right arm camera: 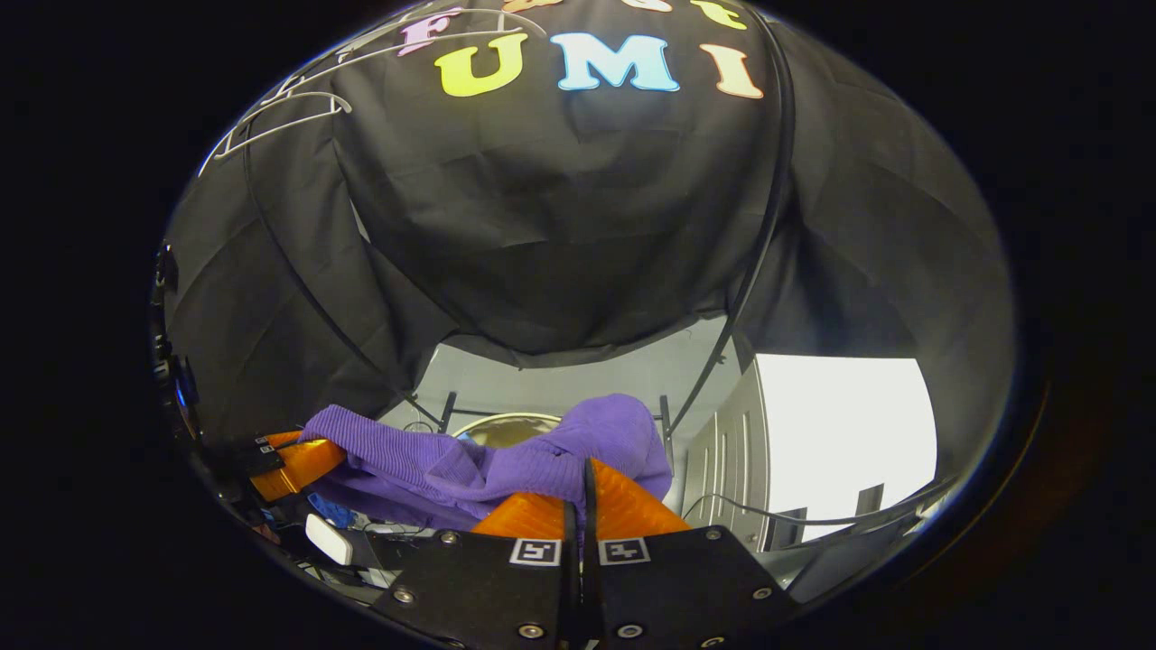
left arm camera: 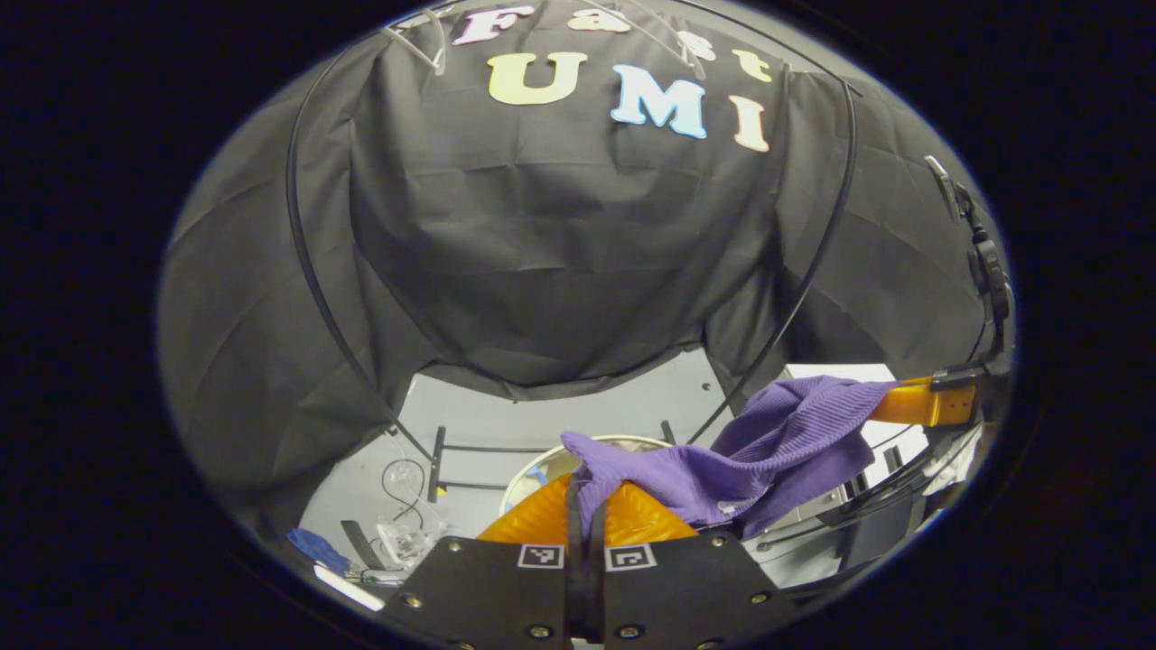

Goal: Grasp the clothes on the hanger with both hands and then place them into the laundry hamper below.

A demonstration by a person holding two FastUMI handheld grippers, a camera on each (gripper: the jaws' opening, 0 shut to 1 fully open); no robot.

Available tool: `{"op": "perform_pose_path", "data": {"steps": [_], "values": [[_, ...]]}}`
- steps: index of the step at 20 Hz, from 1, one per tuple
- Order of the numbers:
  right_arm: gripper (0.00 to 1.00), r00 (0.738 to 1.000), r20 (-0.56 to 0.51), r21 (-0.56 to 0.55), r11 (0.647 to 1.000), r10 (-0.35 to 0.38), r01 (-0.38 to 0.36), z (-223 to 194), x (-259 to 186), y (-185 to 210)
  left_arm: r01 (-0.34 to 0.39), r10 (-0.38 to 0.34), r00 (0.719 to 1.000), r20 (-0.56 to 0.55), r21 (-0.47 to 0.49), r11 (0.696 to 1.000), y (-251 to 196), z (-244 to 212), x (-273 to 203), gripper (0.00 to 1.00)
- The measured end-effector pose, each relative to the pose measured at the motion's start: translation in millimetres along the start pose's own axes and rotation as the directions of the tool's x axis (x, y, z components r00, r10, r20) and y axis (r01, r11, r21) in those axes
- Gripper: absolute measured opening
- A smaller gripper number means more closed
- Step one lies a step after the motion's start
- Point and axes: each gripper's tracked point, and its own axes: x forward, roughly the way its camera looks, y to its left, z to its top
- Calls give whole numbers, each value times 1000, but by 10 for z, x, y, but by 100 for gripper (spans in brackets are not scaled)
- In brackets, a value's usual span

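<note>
Both pairs of jaws are clamped on the purple knit garment (left arm camera: 768, 451): the left gripper (left arm camera: 587, 506) pinches one end, the right gripper (right arm camera: 578, 492) the other, the cloth slung between them. The laundry hamper (left arm camera: 542, 465), its pale rim just beyond, lies below. Best lower both hands together, centred over the rim, before letting go.

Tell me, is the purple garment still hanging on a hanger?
No: in the left gripper view the purple garment is stretched between the left gripper and the right gripper, while the hangers above are bare.
</note>
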Motion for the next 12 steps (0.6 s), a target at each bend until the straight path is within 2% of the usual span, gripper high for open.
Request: {"op": "perform_pose_path", "data": {"steps": [3, 5, 7, 10, 12], "values": [[4, 999, -29, 10, 999, 30, -30, -43, -6, 48, -33, 33, 999, -5, -3, 999, 89, -46, -48, 1], [10, 993, -60, 19, 995, 101, -100, -88, -13, 176, -60, 60, 998, -9, -13, 998, 161, -97, -105, 4], [27, 984, -68, 26, 986, 164, -163, -87, -89, 355, -86, 85, 996, -15, -31, 996, 238, -149, -185, 19], [96, 990, -34, -17, 990, 138, -139, 14, -222, 379, -119, 120, 992, 30, -44, 992, 339, -66, -391, 62], [96, 991, 10, -36, 991, 131, -130, 201, -307, 344, -153, 155, 986, 64, -30, 988, 438, 39, -563, 91]]}}
